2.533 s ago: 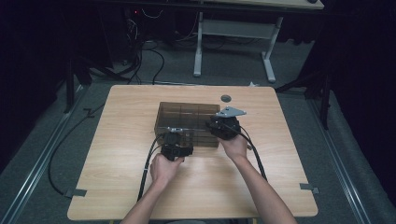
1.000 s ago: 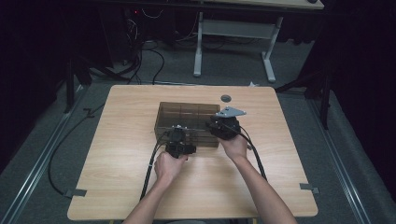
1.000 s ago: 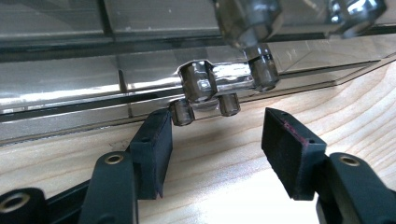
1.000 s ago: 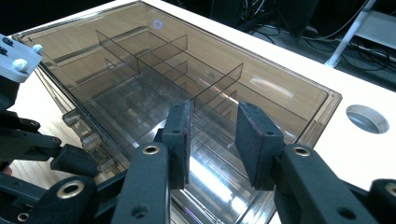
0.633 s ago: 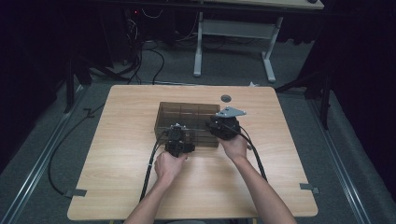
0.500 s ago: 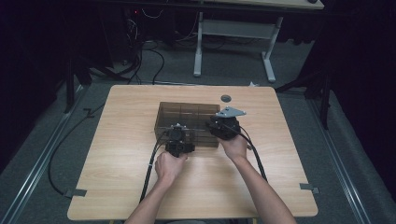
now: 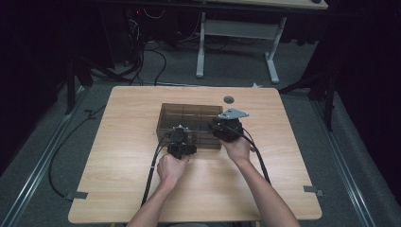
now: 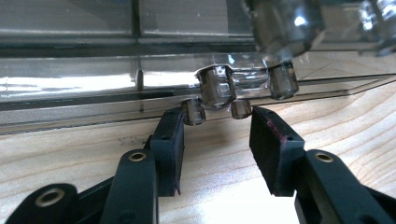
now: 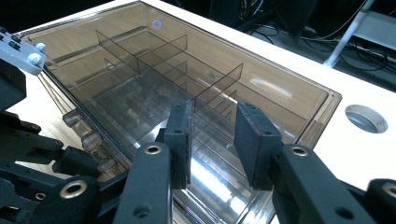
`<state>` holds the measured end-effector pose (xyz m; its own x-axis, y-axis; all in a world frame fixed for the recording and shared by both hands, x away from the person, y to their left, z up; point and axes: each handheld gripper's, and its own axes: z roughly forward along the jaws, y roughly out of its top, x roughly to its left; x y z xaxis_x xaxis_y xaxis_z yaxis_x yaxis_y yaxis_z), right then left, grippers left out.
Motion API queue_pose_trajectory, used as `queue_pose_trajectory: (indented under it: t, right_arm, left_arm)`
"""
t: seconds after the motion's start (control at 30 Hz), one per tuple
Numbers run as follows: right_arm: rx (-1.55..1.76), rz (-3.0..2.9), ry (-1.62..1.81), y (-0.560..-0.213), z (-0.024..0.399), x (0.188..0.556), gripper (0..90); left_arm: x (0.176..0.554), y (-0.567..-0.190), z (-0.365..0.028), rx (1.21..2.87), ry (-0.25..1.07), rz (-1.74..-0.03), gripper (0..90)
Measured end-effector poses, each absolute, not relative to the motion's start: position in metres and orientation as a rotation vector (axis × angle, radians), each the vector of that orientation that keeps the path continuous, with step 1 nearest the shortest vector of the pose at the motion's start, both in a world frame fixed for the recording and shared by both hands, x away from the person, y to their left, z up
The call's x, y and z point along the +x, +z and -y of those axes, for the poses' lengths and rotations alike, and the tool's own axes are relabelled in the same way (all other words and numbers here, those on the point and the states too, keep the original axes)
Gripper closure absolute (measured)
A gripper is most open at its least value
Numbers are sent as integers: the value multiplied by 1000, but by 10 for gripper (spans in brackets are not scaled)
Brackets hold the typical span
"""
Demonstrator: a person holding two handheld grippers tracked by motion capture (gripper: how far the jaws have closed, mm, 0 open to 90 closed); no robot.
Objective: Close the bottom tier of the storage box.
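The divided box (image 7: 189,119) sits mid-table (image 7: 118,179), with a round hole (image 7: 229,100) just behind its right corner.

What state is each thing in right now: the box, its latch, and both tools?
Clear smoky box: on the table, lid down, dividers visible inside.
Front latch knobs: at the box's front edge, between the left tool's pads, not yet pinched.
Left tool: jaws just been closing, pads apart around the latch knobs.
Right tool: jaws apart above the lid, nothing gripped.
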<state>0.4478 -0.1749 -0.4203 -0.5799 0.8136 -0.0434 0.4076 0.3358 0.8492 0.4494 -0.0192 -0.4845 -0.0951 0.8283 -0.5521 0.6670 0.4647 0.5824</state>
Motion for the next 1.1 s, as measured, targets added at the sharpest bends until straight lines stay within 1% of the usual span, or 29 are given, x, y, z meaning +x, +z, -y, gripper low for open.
queue_pose_trajectory:
  t: [1.1]
  right_arm:
    - [1071, -2139, 1161, -420, 175, 448, 674]
  left_arm:
    - [446, -483, 16, 1274, 206, -1817, 570]
